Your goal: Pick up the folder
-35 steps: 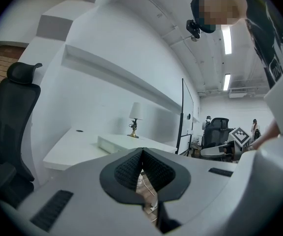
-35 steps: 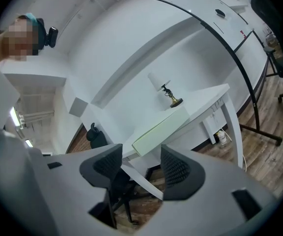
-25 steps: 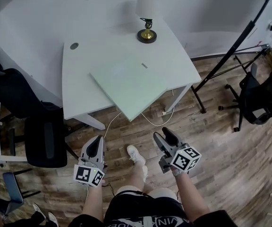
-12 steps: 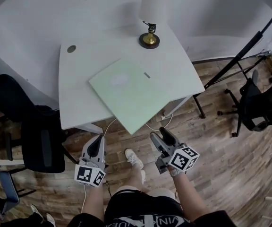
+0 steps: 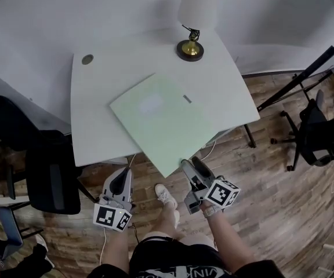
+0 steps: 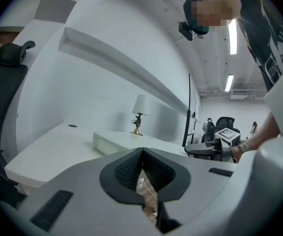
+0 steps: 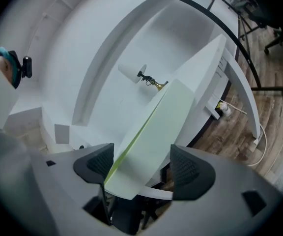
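White desk (image 5: pixel 91 132) on wood-plank flooring carries the work. The green folder (image 5: pixel 161 117) lies flat on it, one corner overhanging the near edge. The right gripper (image 5: pixel 188 168) holds its jaws wide, with that corner between them and no clamp made. The left gripper (image 5: pixel 120 182) hangs below desk level, jaws together on nothing. Judged progress: approach done; closing and lifting remain. Pad contact with the folder cannot be read. A lamp (image 5: pixel 197 16) stands at the far edge.
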